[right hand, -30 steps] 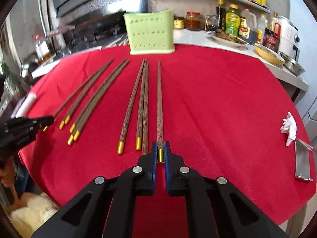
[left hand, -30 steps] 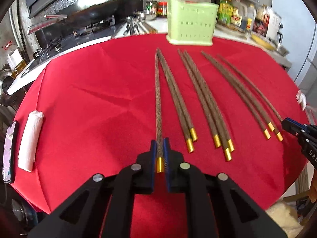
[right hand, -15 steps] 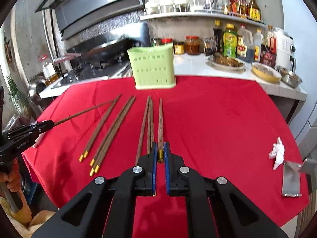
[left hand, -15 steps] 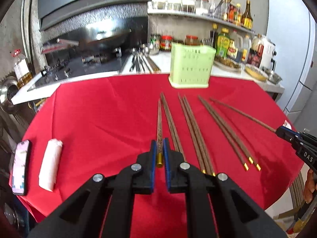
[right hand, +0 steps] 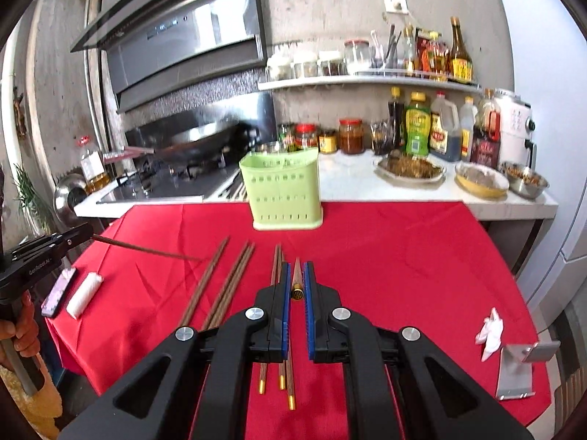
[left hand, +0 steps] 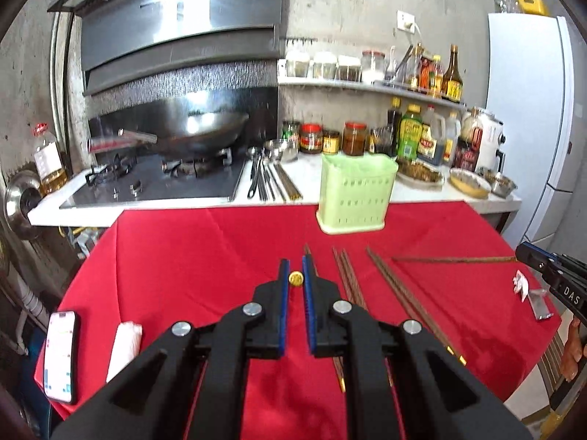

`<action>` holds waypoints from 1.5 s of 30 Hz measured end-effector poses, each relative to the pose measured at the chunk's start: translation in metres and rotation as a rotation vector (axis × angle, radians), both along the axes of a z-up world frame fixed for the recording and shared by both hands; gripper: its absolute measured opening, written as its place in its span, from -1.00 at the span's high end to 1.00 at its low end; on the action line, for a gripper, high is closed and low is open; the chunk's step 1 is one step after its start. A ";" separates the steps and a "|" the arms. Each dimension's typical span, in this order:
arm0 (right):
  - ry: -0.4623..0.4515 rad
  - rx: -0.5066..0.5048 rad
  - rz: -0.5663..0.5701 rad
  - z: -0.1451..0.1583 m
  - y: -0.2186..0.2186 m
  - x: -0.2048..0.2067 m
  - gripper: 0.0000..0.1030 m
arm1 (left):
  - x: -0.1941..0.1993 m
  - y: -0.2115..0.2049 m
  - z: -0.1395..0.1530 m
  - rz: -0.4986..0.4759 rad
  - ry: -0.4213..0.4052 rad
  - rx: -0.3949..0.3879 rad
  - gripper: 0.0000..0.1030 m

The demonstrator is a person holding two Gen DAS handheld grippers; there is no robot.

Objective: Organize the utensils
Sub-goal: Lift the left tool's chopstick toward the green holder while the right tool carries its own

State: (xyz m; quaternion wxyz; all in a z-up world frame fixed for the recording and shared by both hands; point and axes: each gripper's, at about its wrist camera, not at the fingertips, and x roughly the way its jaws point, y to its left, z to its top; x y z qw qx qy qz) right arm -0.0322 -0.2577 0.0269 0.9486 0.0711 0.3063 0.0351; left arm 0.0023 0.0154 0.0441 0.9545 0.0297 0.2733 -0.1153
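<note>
**Holding one chopstick apiece, both lifted off the bench**

Gripping by the gold cap, the left gripper (left hand: 295,278) is clamped narrow on a single chopstick (left hand: 295,278); its shaft points almost straight away from the lens, so I can only guess at how much it droops. The right gripper (right hand: 297,284) is pinched the same way on its own chopstick (right hand: 296,275), capped end between the blue pads, wooden tip aimed forward.

Below them, the other chopsticks (right hand: 227,286) lie in rough pairs on the red cloth (left hand: 176,256) of the bench. At the far edge stands the green holder (right hand: 282,192), upright, open at the top and well apart from both tips.

These sticks look light, stiff and thin. Held at the very end, a long one will likely swing and may twist between the pads, so a grip a little further along the shaft would probably steady it for dropping into the holder.
</note>
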 end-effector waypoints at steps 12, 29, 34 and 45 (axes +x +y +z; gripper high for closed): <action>-0.015 -0.031 0.016 0.045 -0.002 0.047 0.86 | 0.037 -0.012 0.036 -0.069 -0.045 -0.048 0.85; 0.012 -0.014 0.004 0.063 -0.016 0.134 0.86 | 0.109 -0.018 0.048 -0.074 0.015 -0.043 0.85; 0.007 -0.019 0.014 0.063 -0.015 0.133 0.86 | 0.097 -0.004 0.058 -0.057 0.023 0.004 0.85; -0.057 -0.048 0.022 0.057 -0.013 0.129 0.85 | 0.111 -0.005 0.042 -0.053 0.005 -0.019 0.85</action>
